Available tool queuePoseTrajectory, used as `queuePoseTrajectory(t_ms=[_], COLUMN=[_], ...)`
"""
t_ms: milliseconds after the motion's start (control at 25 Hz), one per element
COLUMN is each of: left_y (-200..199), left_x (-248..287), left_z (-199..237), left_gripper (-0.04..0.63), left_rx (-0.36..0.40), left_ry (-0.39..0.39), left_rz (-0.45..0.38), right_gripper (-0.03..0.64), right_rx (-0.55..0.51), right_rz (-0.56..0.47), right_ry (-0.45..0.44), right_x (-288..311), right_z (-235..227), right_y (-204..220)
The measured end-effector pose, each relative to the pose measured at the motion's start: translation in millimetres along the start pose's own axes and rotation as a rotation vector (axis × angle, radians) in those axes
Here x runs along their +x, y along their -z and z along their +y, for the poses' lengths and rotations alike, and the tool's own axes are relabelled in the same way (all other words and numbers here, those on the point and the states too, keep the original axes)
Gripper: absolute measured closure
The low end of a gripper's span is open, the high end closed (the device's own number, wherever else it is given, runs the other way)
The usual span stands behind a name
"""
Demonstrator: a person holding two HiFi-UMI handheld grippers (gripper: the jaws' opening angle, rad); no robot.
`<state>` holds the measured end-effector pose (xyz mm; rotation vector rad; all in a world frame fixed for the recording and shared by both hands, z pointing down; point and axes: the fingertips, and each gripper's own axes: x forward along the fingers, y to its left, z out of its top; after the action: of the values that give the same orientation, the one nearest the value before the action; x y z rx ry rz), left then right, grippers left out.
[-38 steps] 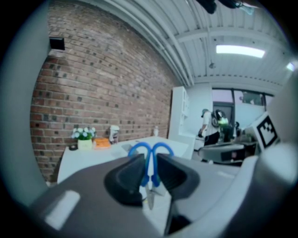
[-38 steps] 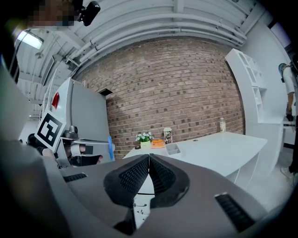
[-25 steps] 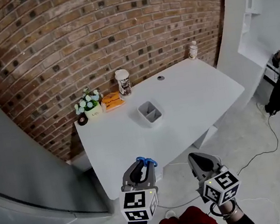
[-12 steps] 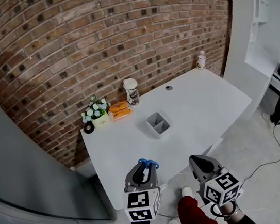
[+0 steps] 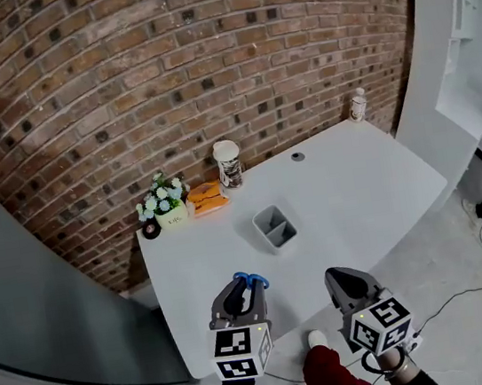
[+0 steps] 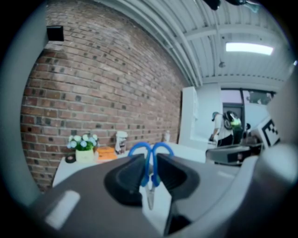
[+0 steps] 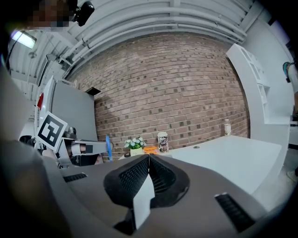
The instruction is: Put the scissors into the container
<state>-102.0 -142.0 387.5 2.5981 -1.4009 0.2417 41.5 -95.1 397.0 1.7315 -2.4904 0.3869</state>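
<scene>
My left gripper [image 5: 240, 293] is shut on a pair of blue-handled scissors [image 6: 150, 160]. The blue loops [image 5: 251, 279] stick out past the jaws and the blades point back toward the camera. A grey two-compartment container [image 5: 275, 227] stands near the middle of the white table [image 5: 358, 192], well ahead of both grippers. My right gripper [image 5: 344, 282] hovers beside the left one, off the table's near edge, jaws pressed together with nothing between them [image 7: 148, 160]. In the right gripper view the scissors [image 7: 108, 147] show at the left.
Along the brick wall stand a small flower pot [image 5: 165, 209], an orange object [image 5: 206, 198], a patterned cup [image 5: 229, 163] and a small dark roll [image 5: 150, 230]. A bottle [image 5: 357, 104] stands at the table's far right corner. A person stands at the right edge. A cable [image 5: 470, 283] runs over the floor.
The head view has shifted: the table and container now sit lower and further right in the picture. Both grippers keep their places and grips.
</scene>
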Motion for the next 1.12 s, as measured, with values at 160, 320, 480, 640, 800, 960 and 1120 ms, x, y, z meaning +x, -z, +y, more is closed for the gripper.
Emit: queuePoseTrajectory(t_ms=[160,320,480,640,800,960,1120], left_y=[-6,-11,-14,-17,-18,-14,-4], left_x=[31,62,93,123,153,182,207], left_z=[0,4,6,8,12,14,16], left_gripper=[0.512,0.512,0.512,0.512,0.512,0.512,0.512], left_rx=[-0.001,-0.005,-0.01,-0.023,-0.041,-0.044,-0.045], left_ry=[-0.018,-0.041,-0.064,-0.076,-0.09,-0.108,-0.123], left_rz=[0.003,0.011,0.021,0.035,0.041,0.051,0.069], right_gripper=[0.608,0.609,0.609,0.607,0.608,0.608,0.609], right_rx=[0.005,0.013,0.02,0.029,0.032,0.036,0.045], right_rz=[0.0,0.009,0.028,0.045,0.066,0.08,0.094], right_ry=[-0.016,-0.04,-0.065,-0.084,-0.105,-0.123,-0.134], right_x=[22,45,68,88,108,124,138], right_z=[-26,-49,-71,-90,-106,-123,-137], right_y=[-7,-11,-12,-16,-16,-13,-11])
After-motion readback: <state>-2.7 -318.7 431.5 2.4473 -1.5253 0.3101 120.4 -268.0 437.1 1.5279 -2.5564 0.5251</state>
